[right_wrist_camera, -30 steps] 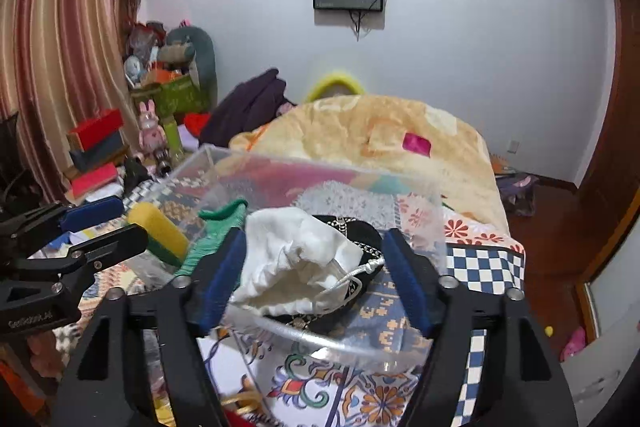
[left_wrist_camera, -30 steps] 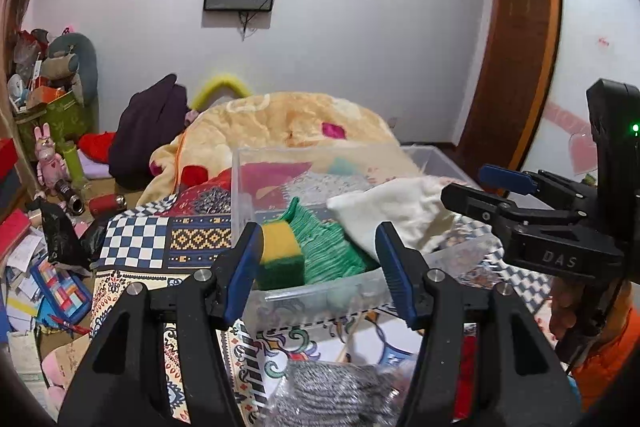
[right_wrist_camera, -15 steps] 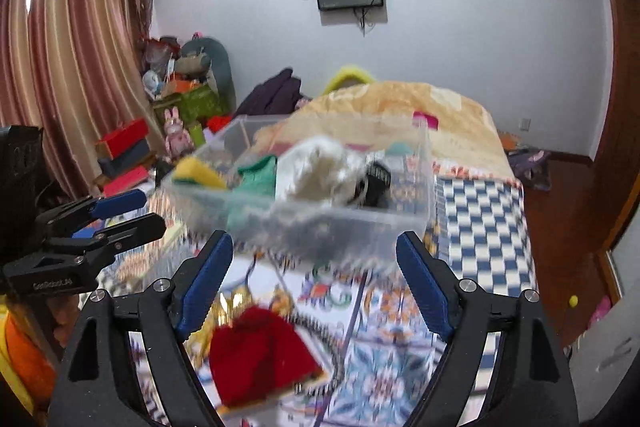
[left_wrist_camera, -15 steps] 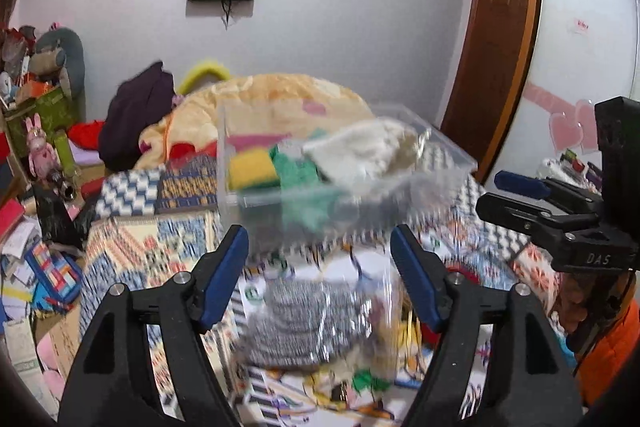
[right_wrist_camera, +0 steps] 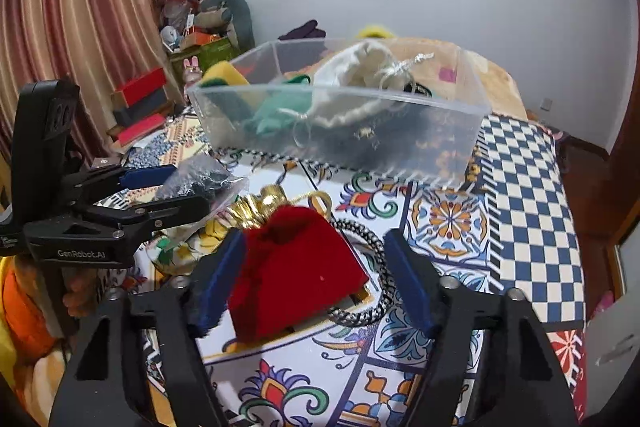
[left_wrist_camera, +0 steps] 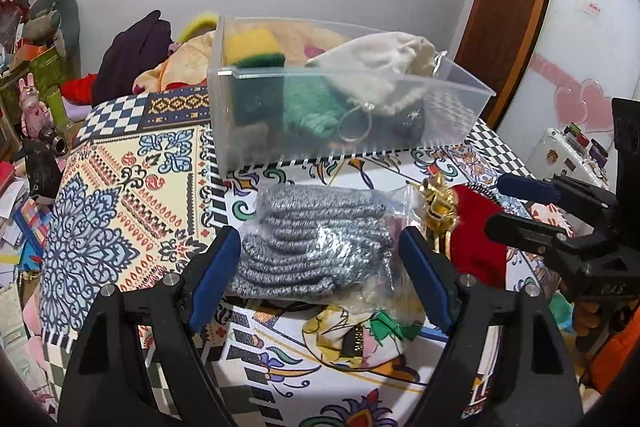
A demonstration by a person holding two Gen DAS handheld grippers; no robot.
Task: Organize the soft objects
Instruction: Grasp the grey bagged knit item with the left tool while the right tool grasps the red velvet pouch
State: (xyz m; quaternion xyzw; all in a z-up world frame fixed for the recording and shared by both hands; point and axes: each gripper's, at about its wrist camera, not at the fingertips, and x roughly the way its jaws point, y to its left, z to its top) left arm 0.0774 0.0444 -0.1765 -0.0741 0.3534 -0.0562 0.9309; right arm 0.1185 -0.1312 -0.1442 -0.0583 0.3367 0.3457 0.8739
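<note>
A bed spread with a patterned, multicoloured cloth point(left_wrist_camera: 120, 211) of tile motifs and blue-and-white checks carries everything here. At its far side sits a clear plastic rectangular bin point(left_wrist_camera: 452, 123) point(right_wrist_camera: 460, 143). Nearer, a grey knitted item in a crinkled clear plastic bag point(left_wrist_camera: 316, 247) lies on the cloth, over a floral fabric piece point(left_wrist_camera: 356, 343). Just beside it rests a red velvet pouch with gold trim point(right_wrist_camera: 296, 267) point(left_wrist_camera: 476, 243), lying over a black-and-white braided cord point(right_wrist_camera: 376, 271).

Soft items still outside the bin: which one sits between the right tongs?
The red velvet pouch, flanked by the open right tongs. The bagged grey knit lies between the open left tongs instead.
</note>
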